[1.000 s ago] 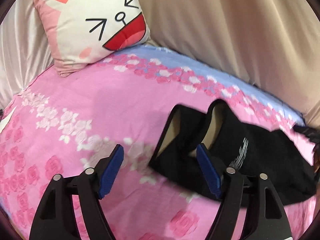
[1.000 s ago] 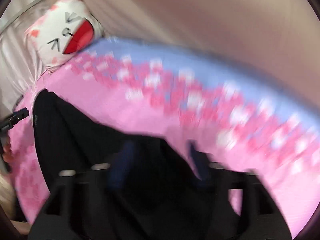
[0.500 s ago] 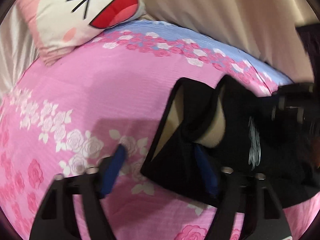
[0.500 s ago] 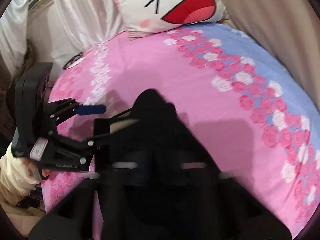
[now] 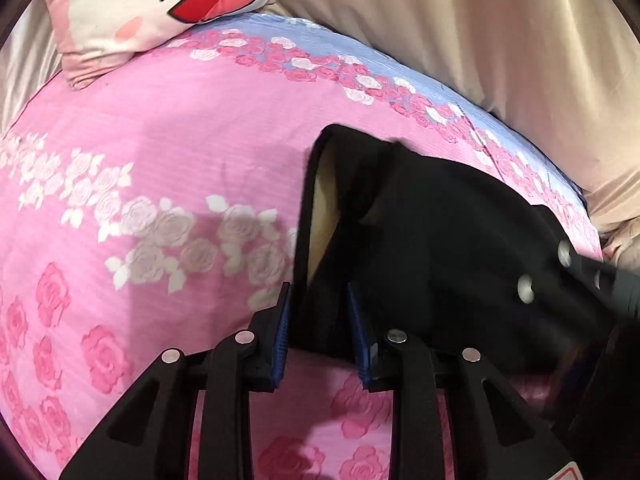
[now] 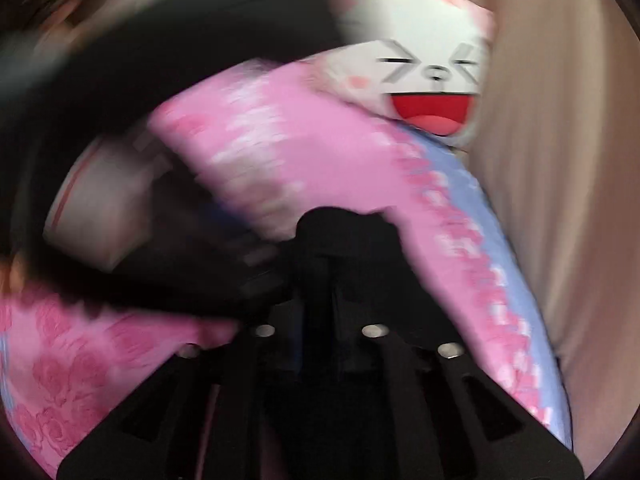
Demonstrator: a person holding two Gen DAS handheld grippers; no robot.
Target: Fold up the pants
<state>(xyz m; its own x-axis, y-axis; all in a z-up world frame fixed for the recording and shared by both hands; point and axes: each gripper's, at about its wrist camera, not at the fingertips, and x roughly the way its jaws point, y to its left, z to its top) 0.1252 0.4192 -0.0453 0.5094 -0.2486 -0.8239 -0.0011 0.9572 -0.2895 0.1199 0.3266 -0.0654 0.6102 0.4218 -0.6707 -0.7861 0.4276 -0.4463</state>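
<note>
Mid-fold on pink rose-print bedsheet (image 5: 160, 160): black fabric pants (image 5: 440, 240) below cat-face cushion (image 5: 160, 8), waistband edge pinched in narrowed left claw (image 5: 320, 332); right claw (image 6: 320, 280) blurred, apparently clamping black cloth; next, probably lift together.

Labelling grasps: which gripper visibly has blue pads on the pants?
The left gripper: its blue pads sandwich the black pants edge. The right gripper is too blurred to tell.
</note>
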